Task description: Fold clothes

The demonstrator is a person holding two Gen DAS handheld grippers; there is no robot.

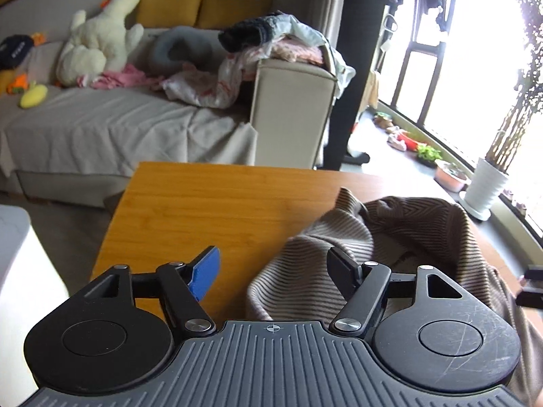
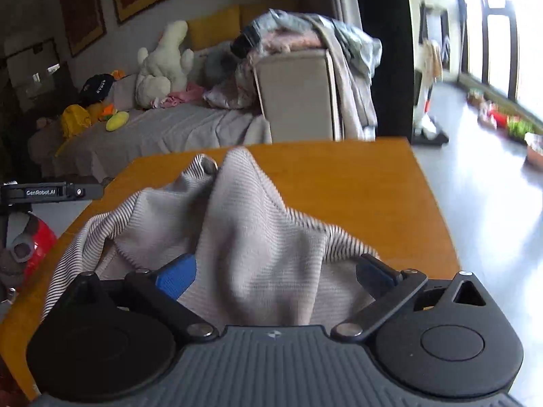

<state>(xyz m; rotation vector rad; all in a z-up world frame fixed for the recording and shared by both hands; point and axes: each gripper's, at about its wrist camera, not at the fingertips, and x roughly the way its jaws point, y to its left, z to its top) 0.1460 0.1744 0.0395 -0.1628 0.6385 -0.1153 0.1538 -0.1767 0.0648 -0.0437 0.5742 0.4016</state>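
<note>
While the wooden table (image 1: 203, 203) fills our view, we see the striped garment (image 1: 390, 230) bunched at four o'clock on it. Our left gripper (image 1: 271, 264) stands half open, holding nothing; our right gripper (image 2: 275, 274) stands wide, cloth between unpressed pads.

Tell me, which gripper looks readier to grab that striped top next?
Probably the right gripper: the striped top bunches up between its open fingers. The left gripper is open too, but half over bare table.
</note>
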